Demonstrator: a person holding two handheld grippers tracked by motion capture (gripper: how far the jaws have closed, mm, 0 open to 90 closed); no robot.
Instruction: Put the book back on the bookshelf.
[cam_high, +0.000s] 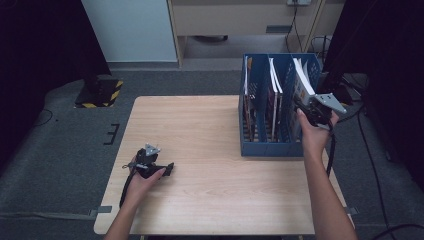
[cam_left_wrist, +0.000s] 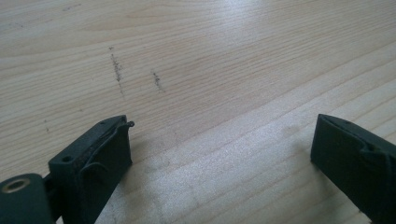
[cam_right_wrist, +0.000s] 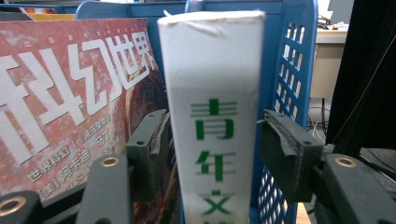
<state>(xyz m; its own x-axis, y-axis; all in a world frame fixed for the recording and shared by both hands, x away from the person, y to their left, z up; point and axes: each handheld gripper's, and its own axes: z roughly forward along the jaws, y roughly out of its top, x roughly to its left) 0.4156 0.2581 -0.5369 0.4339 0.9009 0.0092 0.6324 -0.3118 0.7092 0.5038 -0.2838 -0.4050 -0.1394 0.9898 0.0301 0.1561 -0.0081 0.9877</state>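
My right gripper (cam_right_wrist: 212, 135) straddles the white book (cam_right_wrist: 212, 116) standing in the blue file rack (cam_high: 265, 145) at two o'clock on the table (cam_high: 200, 125); a gap shows beside one pad, so I judge it loose. Back straight out without tipping it. The right gripper view reveals the red magazine (cam_right_wrist: 70, 102) at nine o'clock. My left gripper (cam_left_wrist: 219, 149) rests wide, empty.

I see a white-spined book (cam_right_wrist: 212, 126) with green Chinese characters down its spine, standing upright in the rightmost slot of the blue file rack (cam_high: 265, 145), spine facing me, leaning slightly in the high view. Just beside it in the same slot sits a red-covered magazine (cam_right_wrist: 70, 102) with white characters.
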